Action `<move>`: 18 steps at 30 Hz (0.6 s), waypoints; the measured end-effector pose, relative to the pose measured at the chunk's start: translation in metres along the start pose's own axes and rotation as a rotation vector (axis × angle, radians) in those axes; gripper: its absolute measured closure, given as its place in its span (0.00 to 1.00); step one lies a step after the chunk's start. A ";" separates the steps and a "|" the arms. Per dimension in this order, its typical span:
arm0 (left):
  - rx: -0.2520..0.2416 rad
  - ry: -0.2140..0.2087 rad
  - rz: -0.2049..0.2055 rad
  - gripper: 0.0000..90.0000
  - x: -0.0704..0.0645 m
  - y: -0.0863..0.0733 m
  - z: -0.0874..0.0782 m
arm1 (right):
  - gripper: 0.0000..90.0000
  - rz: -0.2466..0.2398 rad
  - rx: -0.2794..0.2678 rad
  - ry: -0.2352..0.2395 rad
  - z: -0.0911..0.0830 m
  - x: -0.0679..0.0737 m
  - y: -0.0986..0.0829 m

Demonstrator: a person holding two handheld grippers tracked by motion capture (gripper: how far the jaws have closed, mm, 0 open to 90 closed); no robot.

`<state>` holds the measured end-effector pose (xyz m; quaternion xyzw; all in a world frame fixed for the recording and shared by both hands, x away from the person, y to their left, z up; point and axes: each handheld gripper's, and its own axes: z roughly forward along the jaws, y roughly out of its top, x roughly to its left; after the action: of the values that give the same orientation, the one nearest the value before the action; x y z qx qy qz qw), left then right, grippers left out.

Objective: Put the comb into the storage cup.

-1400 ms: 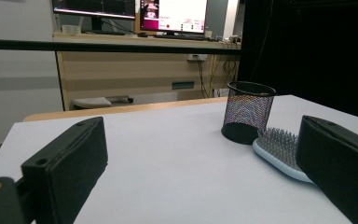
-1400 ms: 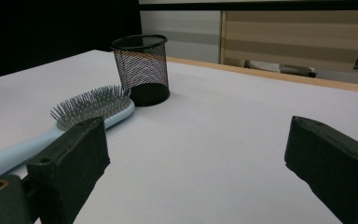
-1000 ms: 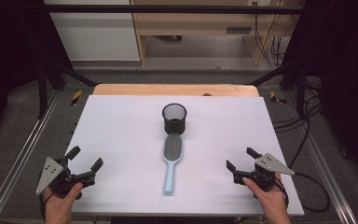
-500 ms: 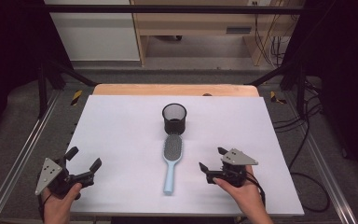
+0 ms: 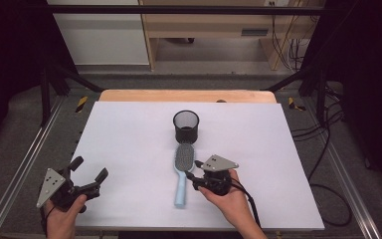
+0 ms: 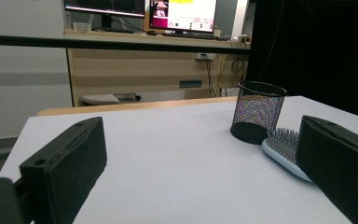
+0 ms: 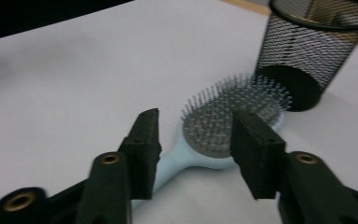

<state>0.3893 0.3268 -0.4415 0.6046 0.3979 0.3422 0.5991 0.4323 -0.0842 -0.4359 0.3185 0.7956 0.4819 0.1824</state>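
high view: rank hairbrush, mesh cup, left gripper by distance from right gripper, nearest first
1. Hairbrush: just left of the right gripper, jaws open at its neck.
2. Mesh cup: beyond the brush head, mid-table.
3. Left gripper: far left, near the front edge.

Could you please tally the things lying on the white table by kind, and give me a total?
Light blue plastic hairbrush with grey bristle pad: 1
Black wire-mesh cylindrical cup: 1
Total: 2
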 end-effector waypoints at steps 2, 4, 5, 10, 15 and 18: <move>0.000 -0.006 -0.006 0.02 0.000 0.000 0.001 | 0.70 -0.016 0.015 0.029 0.004 0.007 0.003; 0.000 -0.005 -0.008 0.02 0.000 0.000 0.001 | 0.78 -0.025 0.023 0.047 0.007 0.013 0.005; 0.000 -0.006 -0.007 0.02 0.000 0.000 0.001 | 0.82 -0.031 0.025 0.059 0.010 0.017 0.005; -0.002 -0.004 -0.005 0.03 0.000 0.000 0.000 | 0.93 -0.046 0.049 0.093 0.020 0.029 0.003; 0.001 -0.004 -0.011 0.03 0.001 0.000 0.000 | 0.99 -0.052 0.078 0.113 0.026 0.038 0.000; 0.000 -0.004 -0.012 0.03 0.001 0.000 0.000 | 1.00 -0.060 0.100 0.122 0.030 0.043 -0.004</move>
<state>0.3898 0.3274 -0.4413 0.6030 0.4004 0.3375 0.6018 0.4175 -0.0364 -0.4524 0.2731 0.8375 0.4546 0.1318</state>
